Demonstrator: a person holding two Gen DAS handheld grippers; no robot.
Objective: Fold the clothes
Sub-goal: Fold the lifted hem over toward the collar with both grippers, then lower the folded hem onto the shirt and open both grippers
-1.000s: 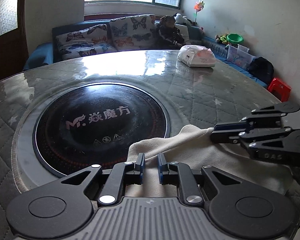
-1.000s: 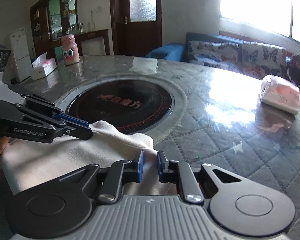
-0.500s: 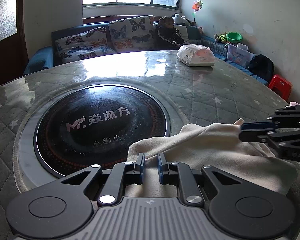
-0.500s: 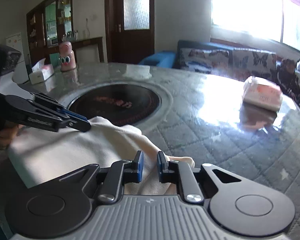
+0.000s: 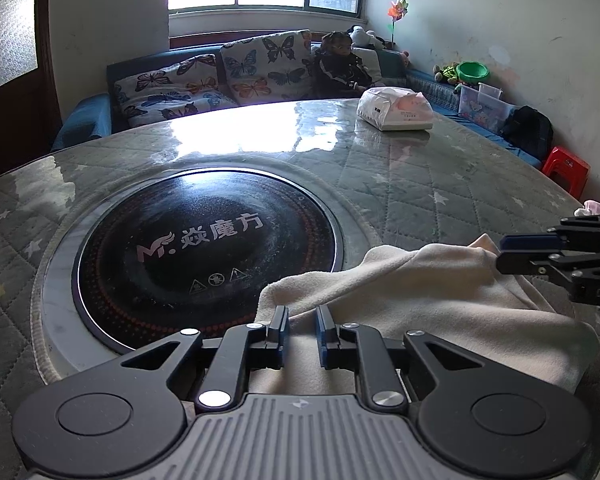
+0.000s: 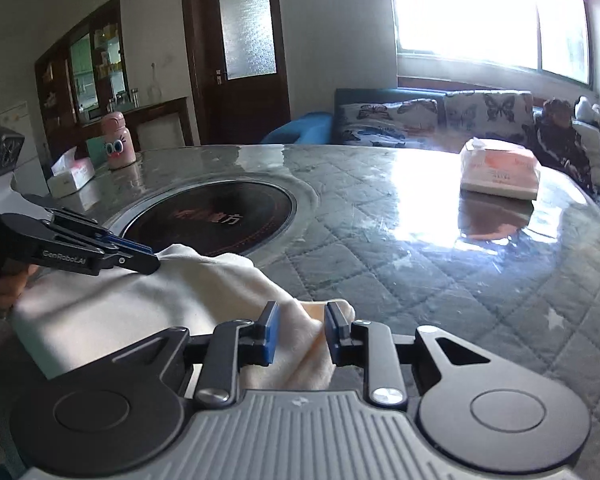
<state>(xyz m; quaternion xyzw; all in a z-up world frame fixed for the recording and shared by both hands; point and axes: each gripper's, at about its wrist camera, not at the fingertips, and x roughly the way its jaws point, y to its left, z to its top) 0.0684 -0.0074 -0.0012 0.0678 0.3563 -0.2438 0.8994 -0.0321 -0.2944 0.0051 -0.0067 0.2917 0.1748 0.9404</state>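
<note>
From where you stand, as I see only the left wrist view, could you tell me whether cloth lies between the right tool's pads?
Observer: Yes, the right wrist view shows a corner of the cream garment between the right tool's pads; its jaws have just been opening.
Operator: Thank you. Does anything stand on the table outside my picture?
Observer: A pink bottle with cartoon eyes and a tissue box stand near its far rim.

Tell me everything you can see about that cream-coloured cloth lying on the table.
The cream-coloured, soft fleecy cloth lies rumpled and folded over itself near the edge of the round quilted grey table, its far edge reaching the rim of the black round cooktop. The left tongs pinch its near edge. The right tongs straddle a bunched corner and have just been opening.
</note>
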